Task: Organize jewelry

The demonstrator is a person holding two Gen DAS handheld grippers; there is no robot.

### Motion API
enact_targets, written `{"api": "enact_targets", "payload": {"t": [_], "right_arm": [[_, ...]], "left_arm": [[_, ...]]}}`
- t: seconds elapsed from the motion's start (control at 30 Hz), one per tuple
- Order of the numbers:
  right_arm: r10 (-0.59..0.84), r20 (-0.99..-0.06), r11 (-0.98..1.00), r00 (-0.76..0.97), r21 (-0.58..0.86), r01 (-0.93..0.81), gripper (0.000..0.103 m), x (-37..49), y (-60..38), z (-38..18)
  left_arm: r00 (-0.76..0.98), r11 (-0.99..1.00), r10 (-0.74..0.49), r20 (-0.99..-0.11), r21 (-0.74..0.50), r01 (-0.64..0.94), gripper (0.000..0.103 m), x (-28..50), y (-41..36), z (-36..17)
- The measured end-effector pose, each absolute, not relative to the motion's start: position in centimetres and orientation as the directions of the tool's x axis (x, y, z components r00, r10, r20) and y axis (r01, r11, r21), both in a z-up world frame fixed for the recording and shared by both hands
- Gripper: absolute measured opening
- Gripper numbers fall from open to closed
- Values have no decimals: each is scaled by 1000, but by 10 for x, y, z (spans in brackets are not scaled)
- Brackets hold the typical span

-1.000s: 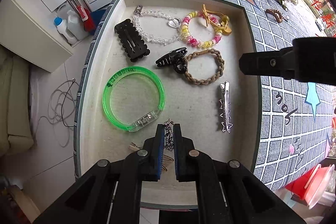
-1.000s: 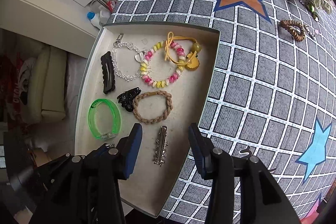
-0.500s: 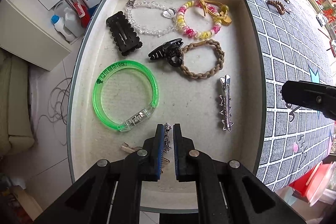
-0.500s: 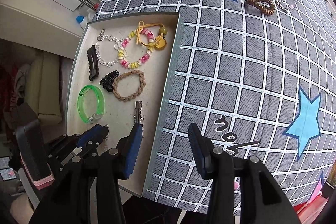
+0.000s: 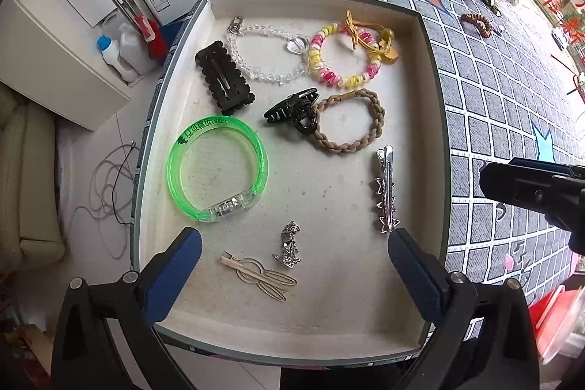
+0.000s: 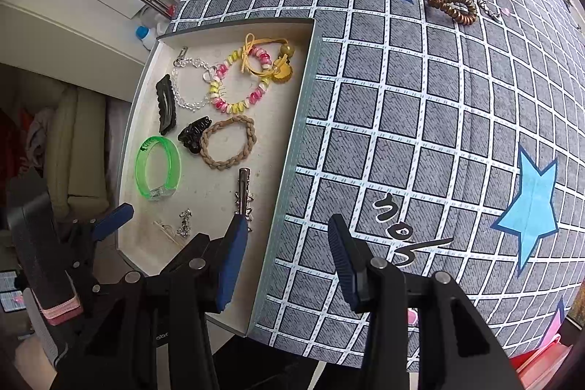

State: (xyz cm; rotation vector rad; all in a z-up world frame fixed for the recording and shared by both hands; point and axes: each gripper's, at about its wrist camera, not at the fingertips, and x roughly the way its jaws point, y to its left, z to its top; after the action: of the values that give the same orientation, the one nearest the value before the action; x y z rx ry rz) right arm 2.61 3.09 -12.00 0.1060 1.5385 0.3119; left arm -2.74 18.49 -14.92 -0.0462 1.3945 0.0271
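L gripper [image 5: 292,265] letting go of silver charm [image 5: 289,245] in tray [image 5: 431,90].
Jaws opening wide, nothing pressed btwn pads; charm lies loose near tray's front edge, touching the gold hairpin [image 5: 259,275]. Probably dropped in the last bare patch. R gripper [image 6: 281,254] half open, empty, hangs over tray's right wall, prob. bound for pieces left on the tablecloth [image 6: 438,134].

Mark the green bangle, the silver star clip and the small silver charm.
green bangle [image 5: 260,148]: left wrist view, on its right arc.
silver star clip [image 5: 385,189]: left wrist view, mid-bar.
small silver charm [image 5: 289,243]: left wrist view, its middle.
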Motion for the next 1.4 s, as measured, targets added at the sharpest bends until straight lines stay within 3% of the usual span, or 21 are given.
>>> {"api": "enact_targets", "payload": {"t": [0.3, 0.37, 0.67, 1.2, 1.27, 1.4], "right_arm": [[258, -966, 956, 6, 255, -144, 51, 21, 32, -113], [255, -967, 956, 15, 250, -156, 60, 20, 33, -109], [190, -978, 948, 81, 161, -275, 81, 12, 50, -73], [155, -975, 916, 158, 82, -393, 84, 0, 77, -12], [152, -974, 916, 167, 75, -395, 100, -2, 77, -7], [161, -971, 916, 179, 80, -393, 103, -7, 75, 3]], "left_arm": [[195, 998, 18, -981, 6, -62, 103, -37, 190, -135], [190, 997, 20, -982, 5, -78, 103, -40, 194, -130], [209, 988, 117, -971, 91, -127, 103, -59, 210, -93], [266, 978, 109, -958, 55, -201, 103, -79, 231, -22], [266, 977, 113, -957, 59, -204, 103, -84, 230, -17], [259, 977, 112, -959, 58, -206, 103, -92, 228, -10]]}}
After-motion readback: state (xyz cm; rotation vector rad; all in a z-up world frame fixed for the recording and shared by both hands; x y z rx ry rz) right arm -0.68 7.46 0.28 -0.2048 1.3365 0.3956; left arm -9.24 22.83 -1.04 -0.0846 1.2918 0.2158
